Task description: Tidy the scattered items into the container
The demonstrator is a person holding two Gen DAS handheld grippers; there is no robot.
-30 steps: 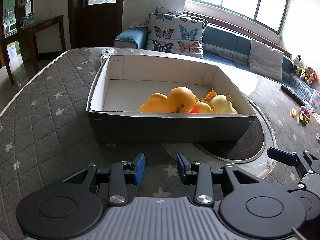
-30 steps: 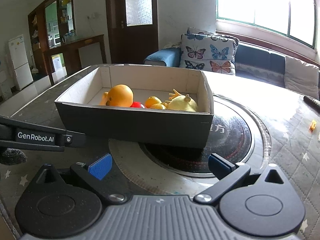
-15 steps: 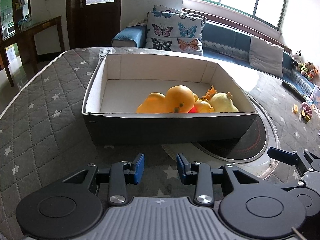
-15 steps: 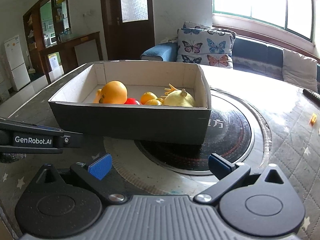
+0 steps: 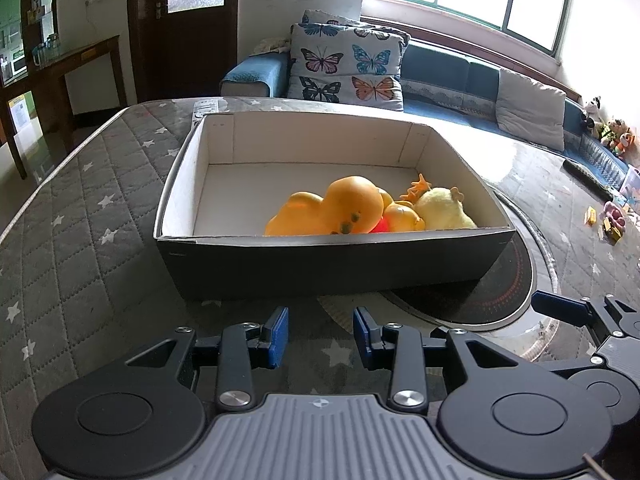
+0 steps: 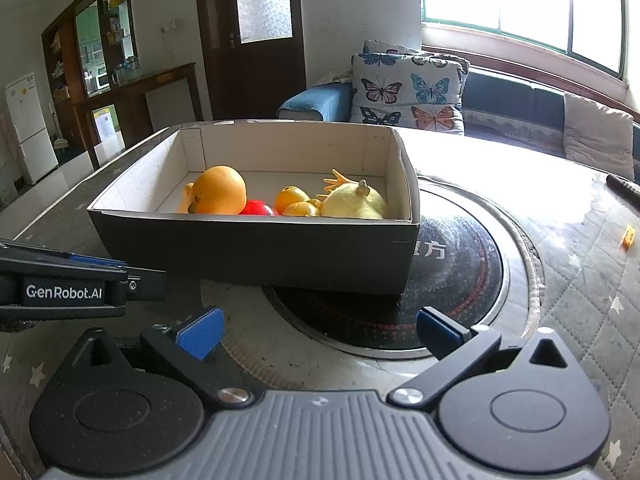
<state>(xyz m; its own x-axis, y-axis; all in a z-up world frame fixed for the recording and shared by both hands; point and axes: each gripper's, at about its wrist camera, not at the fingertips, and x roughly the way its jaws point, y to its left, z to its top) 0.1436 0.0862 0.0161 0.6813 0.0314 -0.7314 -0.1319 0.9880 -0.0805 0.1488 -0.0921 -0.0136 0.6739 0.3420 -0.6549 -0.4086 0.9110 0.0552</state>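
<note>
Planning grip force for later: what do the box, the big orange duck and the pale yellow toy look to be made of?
Box: likely cardboard, matte dark outside, plain white inside with folded corner seams. Big orange duck: probably rubber or soft vinyl, smooth with a slight sheen. Pale yellow toy: seemingly plush, with a fuzzy, dull surface.

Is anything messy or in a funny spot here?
A few small toys lie loose on the table's far right, outside the box. The big orange duck inside lies tipped on its side.
</note>
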